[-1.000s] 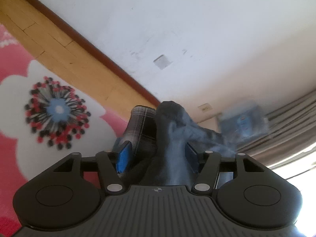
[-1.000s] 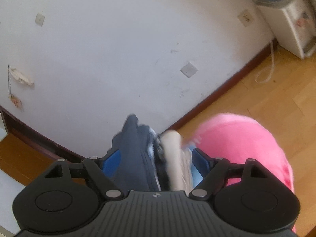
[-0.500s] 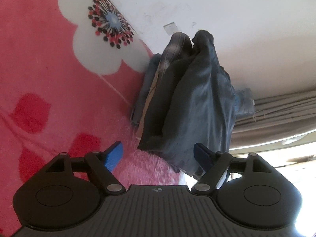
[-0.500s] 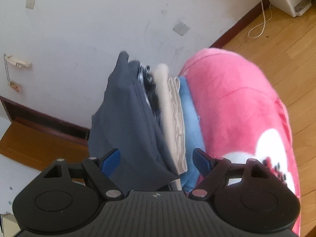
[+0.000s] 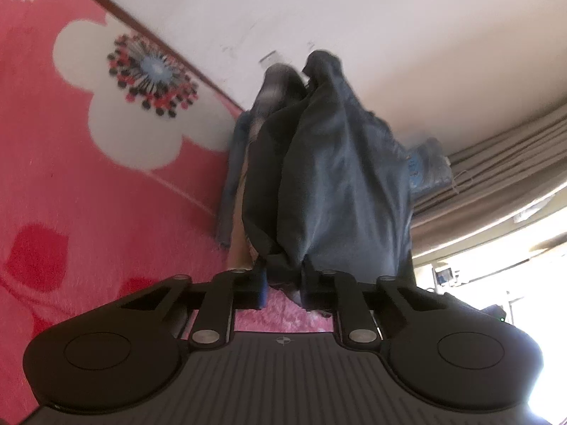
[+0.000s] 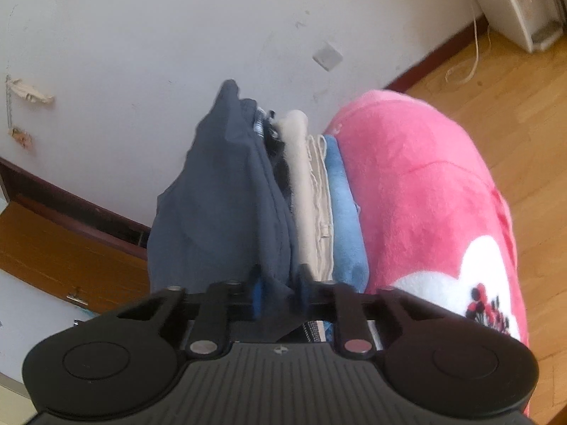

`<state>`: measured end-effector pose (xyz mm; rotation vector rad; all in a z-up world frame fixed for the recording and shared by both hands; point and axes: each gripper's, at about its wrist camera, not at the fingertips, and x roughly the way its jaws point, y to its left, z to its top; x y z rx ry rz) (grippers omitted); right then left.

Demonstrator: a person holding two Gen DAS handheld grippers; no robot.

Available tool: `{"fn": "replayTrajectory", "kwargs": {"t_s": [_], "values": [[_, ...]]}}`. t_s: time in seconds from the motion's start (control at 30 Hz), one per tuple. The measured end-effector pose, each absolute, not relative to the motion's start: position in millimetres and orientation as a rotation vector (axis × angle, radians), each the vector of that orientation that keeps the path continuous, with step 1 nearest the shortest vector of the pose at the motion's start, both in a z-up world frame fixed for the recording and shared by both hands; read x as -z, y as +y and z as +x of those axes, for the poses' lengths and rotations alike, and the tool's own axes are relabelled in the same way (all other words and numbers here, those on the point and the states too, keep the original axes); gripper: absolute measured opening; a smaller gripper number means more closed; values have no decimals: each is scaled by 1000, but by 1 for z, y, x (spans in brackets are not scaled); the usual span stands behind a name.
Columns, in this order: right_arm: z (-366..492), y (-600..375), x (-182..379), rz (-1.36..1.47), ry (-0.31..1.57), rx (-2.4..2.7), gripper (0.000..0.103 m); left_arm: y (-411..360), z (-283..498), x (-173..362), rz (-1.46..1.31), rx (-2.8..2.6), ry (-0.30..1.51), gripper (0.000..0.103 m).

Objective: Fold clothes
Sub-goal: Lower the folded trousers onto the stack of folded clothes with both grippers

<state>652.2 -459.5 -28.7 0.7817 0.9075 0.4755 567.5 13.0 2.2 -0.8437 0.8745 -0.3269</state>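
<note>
Tilting downward, both hand-held grippers, left [image 5: 283,279] and right [image 6: 278,292], just clenched on dark garment [image 5: 340,184].

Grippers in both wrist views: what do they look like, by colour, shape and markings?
The left gripper and right gripper look alike: matte black bodies with a ribbed centre panel bearing a small crosshair mark, round discs either side, angular linkage arms with silver pivot pins, and blue pads on the fingers. No cables, hands or sleeves show.
</note>
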Motion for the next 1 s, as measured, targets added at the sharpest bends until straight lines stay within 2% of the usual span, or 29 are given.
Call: {"fn": "replayTrajectory", "kwargs": {"t_s": [0.1, 0.3, 0.5, 0.6, 0.67, 0.73, 0.77, 1.0], "values": [[641, -456, 18, 759, 878, -472, 8, 17, 567, -7, -845, 333, 853, 9], [617, -451, 11, 807, 841, -480, 7, 24, 577, -9, -834, 317, 847, 9], [608, -450, 38, 872, 872, -435, 7, 25, 581, 6, -837, 309, 898, 9], [606, -451, 46, 889, 869, -423, 7, 26, 579, 9, -848, 310, 913, 15], [606, -453, 49, 909, 873, -420, 12, 29, 578, 9, -861, 301, 936, 31], [604, -455, 46, 912, 877, -385, 31, 33, 573, 7, -864, 288, 932, 36], [602, -457, 44, 904, 874, -366, 35, 36, 571, 6, -863, 284, 927, 37], [567, -472, 2, 793, 740, -255, 37, 52, 541, -31, -805, 216, 816, 42]]}}
